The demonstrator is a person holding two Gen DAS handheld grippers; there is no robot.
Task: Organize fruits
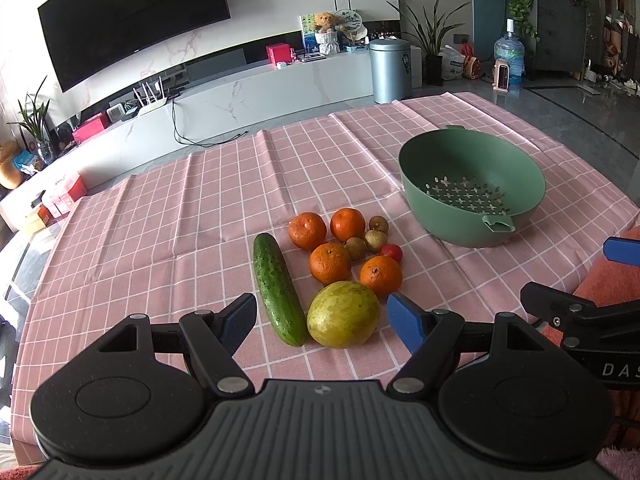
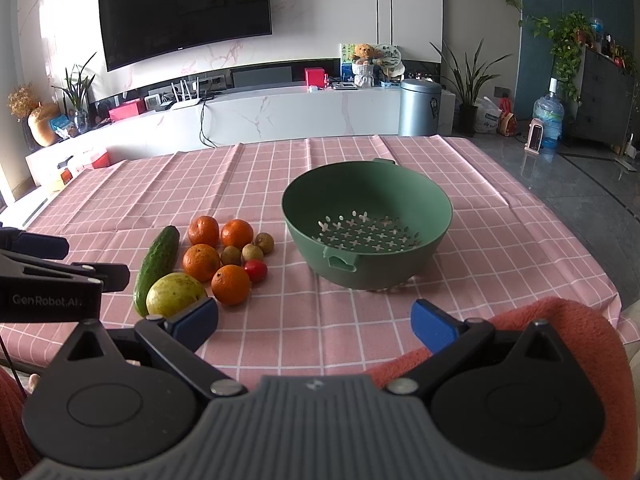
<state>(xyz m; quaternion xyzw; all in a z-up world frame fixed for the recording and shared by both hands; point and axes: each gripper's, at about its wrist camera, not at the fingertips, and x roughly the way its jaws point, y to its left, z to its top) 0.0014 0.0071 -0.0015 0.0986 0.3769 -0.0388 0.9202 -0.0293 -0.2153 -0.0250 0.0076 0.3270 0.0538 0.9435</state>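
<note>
A pile of produce lies on the pink checked tablecloth (image 1: 160, 220): a cucumber (image 1: 278, 288), a yellow-green mango (image 1: 343, 314), several oranges (image 1: 330, 263), three small brown longans (image 1: 376, 239) and a small red tomato (image 1: 392, 253). An empty green colander (image 1: 472, 188) stands to their right. My left gripper (image 1: 322, 320) is open, just short of the cucumber and mango, holding nothing. In the right wrist view my right gripper (image 2: 314, 322) is open over bare cloth, in front of the colander (image 2: 367, 224), with the mango (image 2: 174, 294) by its left finger.
The table's far edge drops to a grey floor with a low white TV cabinet (image 1: 240, 96), a grey bin (image 1: 390, 70) and potted plants behind. A coral fleece sleeve (image 2: 560, 344) sits at the near right edge. Open cloth lies left of the cucumber.
</note>
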